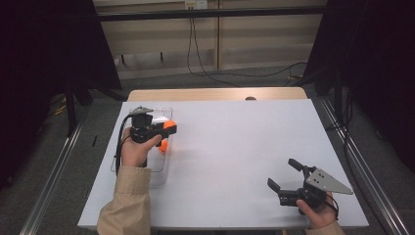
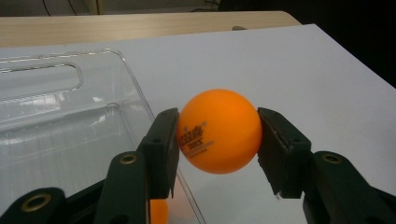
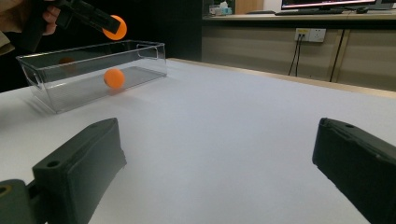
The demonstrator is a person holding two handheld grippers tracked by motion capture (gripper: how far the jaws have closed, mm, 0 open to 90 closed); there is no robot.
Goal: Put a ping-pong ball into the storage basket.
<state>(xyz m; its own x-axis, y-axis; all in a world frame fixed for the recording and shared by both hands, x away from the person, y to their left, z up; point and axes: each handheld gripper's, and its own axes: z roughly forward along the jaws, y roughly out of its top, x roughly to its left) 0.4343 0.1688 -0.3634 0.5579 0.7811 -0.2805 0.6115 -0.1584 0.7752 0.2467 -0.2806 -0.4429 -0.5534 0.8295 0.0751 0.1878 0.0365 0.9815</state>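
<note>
Orange ball [image 2: 218, 130], print too blurred to read, clamped in left gripper [image 2: 218, 140]; right gripper [image 1: 286, 177] jaws apart

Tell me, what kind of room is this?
Probably a lab or office set up for recording: dark curtains flank the white table, and a desk with a monitor and wall sockets stands behind.

Lab: black curtains [image 1: 44, 44], cabled rig.

Ball [image 3: 114, 78] inside bin [image 3: 56, 93], table's [image 1: 235, 147] left.
</note>
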